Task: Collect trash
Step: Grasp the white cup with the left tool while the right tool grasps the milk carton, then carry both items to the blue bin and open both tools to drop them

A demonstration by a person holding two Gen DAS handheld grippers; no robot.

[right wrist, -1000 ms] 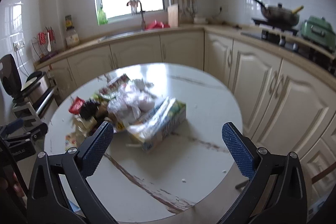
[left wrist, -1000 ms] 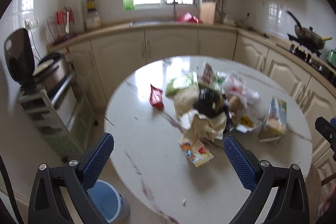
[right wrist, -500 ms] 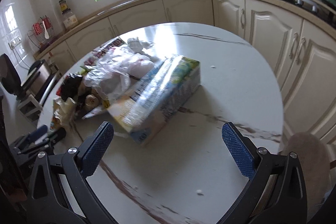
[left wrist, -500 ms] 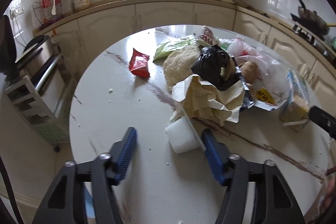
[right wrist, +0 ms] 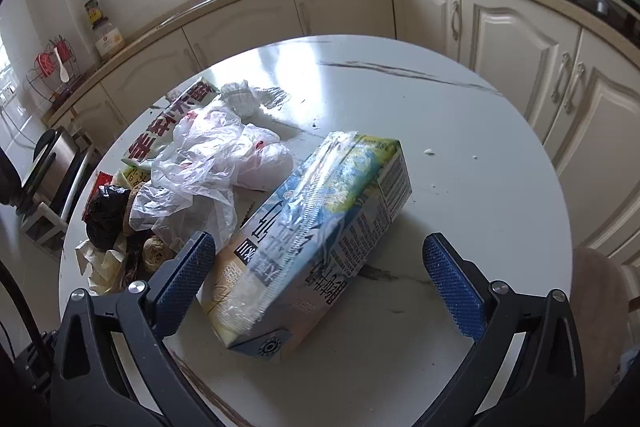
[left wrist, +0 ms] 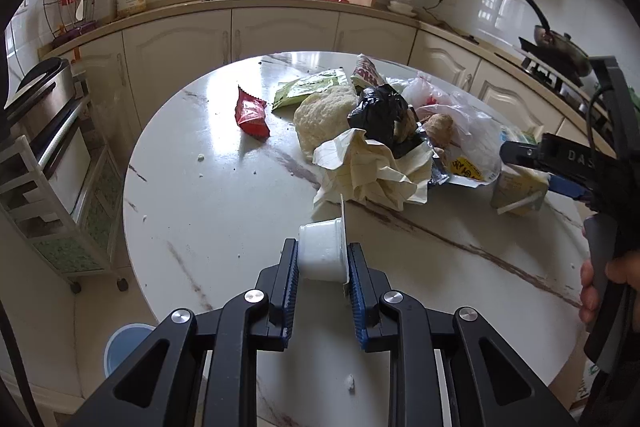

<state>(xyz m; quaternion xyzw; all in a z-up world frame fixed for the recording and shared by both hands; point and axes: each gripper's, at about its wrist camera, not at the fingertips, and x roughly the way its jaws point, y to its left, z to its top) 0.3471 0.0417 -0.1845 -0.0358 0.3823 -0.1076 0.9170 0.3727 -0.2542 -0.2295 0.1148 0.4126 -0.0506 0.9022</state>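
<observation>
White cup (left wrist: pixel 322 251) between closed left jaws

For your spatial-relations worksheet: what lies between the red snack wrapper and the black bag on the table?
In the left wrist view, a pale cauliflower-like lump lies between the red snack wrapper and the black bag.

One white cup (left wrist: pixel 322 251) is sitting pinched between the fingers (left wrist: pixel 289 279) of the left gripper (left wrist: pixel 322 281), and one carton (right wrist: pixel 316 239) is lying between the spread fingers of the right gripper (right wrist: pixel 320 279). Beyond the left fingers, one crumpled sheet of paper (left wrist: pixel 372 171), one black bag (left wrist: pixel 382 115), one red wrapper (left wrist: pixel 251 113) and one green packet (left wrist: pixel 310 89) are lying on one round table (left wrist: pixel 208 211). Left of the right fingers, two clear plastic bags (right wrist: pixel 208 163) are showing. Below the left fingers, one blue bin (left wrist: pixel 124 345) is standing
</observation>
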